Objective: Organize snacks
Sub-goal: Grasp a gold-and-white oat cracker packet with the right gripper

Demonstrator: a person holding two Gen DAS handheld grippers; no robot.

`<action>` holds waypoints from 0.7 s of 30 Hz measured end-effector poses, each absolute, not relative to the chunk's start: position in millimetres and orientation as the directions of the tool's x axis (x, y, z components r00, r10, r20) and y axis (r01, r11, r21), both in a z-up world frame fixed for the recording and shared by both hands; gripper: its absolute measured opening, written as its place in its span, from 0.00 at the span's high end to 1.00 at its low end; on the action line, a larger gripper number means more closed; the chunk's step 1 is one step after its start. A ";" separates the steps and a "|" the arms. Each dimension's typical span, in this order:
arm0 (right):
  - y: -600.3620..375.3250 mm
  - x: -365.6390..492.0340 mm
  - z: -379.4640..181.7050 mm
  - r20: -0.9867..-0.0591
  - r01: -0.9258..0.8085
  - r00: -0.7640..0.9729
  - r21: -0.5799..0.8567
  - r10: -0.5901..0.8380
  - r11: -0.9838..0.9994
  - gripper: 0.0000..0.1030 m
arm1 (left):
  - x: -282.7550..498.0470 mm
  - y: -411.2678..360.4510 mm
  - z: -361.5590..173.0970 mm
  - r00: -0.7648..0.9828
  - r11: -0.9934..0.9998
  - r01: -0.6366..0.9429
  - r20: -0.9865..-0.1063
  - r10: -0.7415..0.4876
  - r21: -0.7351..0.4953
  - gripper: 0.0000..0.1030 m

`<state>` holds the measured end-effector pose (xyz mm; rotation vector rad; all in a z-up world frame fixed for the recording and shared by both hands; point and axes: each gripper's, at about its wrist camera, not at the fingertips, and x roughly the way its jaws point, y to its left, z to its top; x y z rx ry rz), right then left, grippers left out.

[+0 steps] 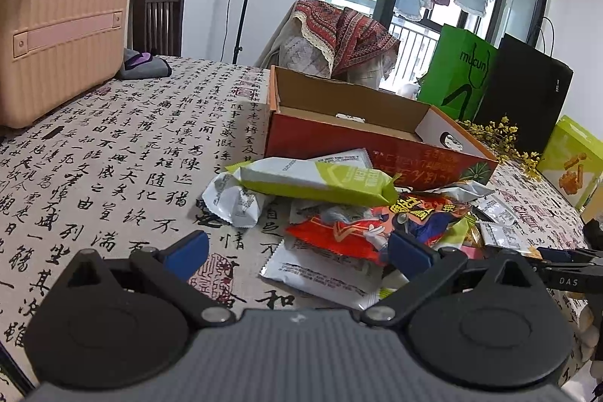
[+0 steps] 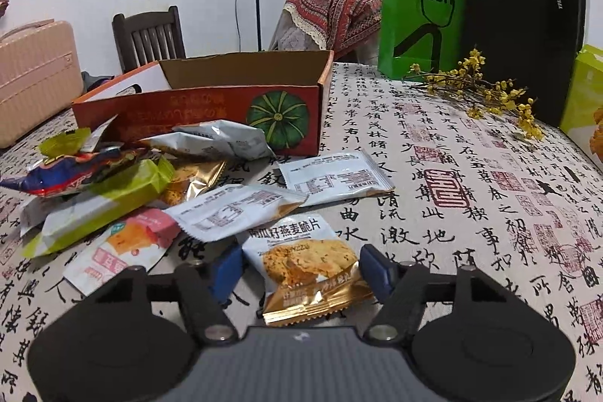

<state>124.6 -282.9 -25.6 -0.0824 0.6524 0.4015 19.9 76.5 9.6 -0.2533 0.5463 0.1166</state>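
A pile of snack packets lies on the calligraphy tablecloth in front of an open orange cardboard box [image 1: 339, 134], which also shows in the right wrist view [image 2: 211, 112]. My left gripper [image 1: 297, 255] is open, low over the table, with a red packet [image 1: 339, 240] and a white packet [image 1: 320, 270] just ahead between its blue fingertips. A long green-and-white packet [image 1: 316, 179] lies on top of the pile. My right gripper [image 2: 301, 270] is open around a gold-and-white oat crisp packet [image 2: 305, 262] that lies flat on the table. The box looks empty.
A pink suitcase [image 1: 56, 32] stands at the far left of the table. A green paper bag [image 2: 422, 17], a black bag [image 2: 524, 32] and yellow dried flowers [image 2: 486, 89] stand at the back right, with a light green box [image 2: 584, 93] beyond. Wooden chairs stand behind the table.
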 end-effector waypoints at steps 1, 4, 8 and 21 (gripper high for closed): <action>-283.8 123.1 -25.0 -0.603 -0.386 0.723 0.055 0.338 0.921 0.38 | 19.6 77.0 9.6 0.848 0.962 -0.179 -0.527 0.045 -0.207 0.00; -287.9 119.4 -22.8 -0.590 -0.365 0.738 0.057 0.327 0.929 0.41 | 19.3 79.3 9.9 0.847 0.960 -0.191 -0.529 0.055 -0.206 0.00; -298.1 117.1 -16.1 -0.567 -0.325 0.766 0.062 0.301 0.944 0.54 | 18.9 79.4 10.6 0.847 0.959 -0.194 -0.529 0.058 -0.206 0.00; -311.0 105.1 0.0 -0.502 -0.309 0.810 0.074 0.303 0.948 0.54 | 20.3 75.3 12.4 0.845 0.963 -0.187 -0.532 0.056 -0.196 0.00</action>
